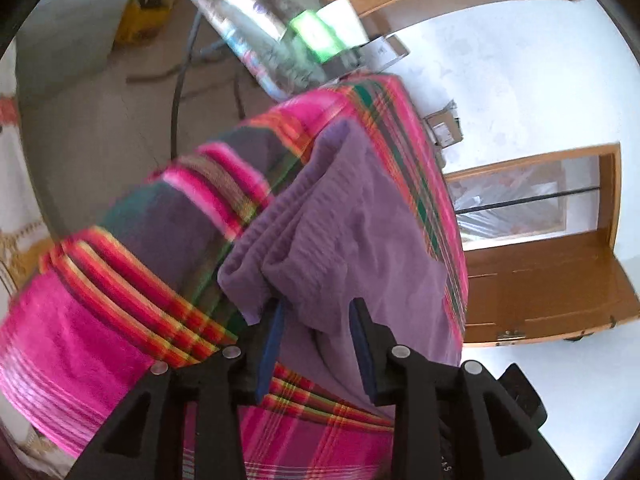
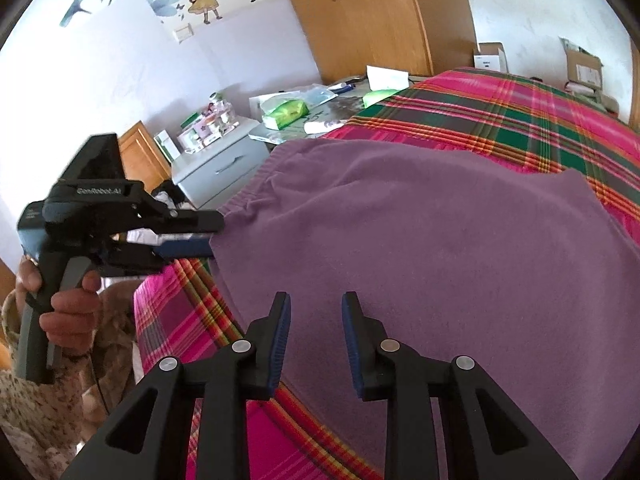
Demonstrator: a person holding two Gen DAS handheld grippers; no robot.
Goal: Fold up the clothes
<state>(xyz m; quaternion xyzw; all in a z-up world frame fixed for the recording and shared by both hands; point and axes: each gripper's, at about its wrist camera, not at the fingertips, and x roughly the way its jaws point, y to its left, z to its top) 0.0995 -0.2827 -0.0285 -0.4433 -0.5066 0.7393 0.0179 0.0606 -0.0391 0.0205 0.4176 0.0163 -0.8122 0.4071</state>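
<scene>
you had the purple garment point(image 2: 420, 248) lying on the plaid bedspread point(image 2: 520, 120), seemingly one fold in with more left, your left gripper point(image 2: 214, 236) jaws apart around its waistband corner, your right gripper point(image 2: 316, 308) jaws apart, empty, above it.

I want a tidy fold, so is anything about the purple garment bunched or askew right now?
Yes. The purple garment lies mostly flat on the plaid bedspread, but the corner at the left gripper is bunched into loose folds, with fabric between its open fingers.
</scene>
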